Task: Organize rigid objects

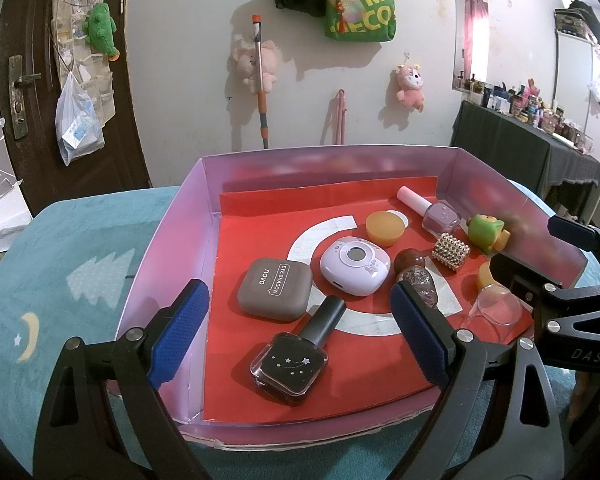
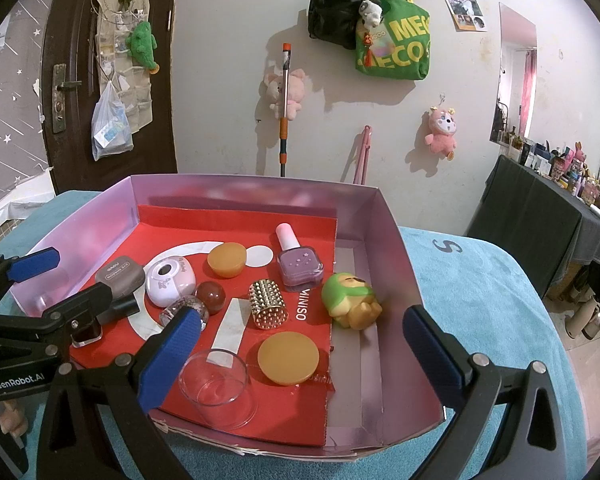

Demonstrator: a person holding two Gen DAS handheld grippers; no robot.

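A dark square glass nail-polish bottle lies on its side on the red liner near the front of the shallow pink cardboard box, beside a grey eye-shadow compact. Both the left tool and the right tool hover spread wide, grasping nothing.

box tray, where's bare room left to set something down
Free: the far-left red liner behind the eye shadow case, and the bare strip along the box's right wall, nearer than the green toy. Crowded: the middle, from the white compact to the studded cylinder.
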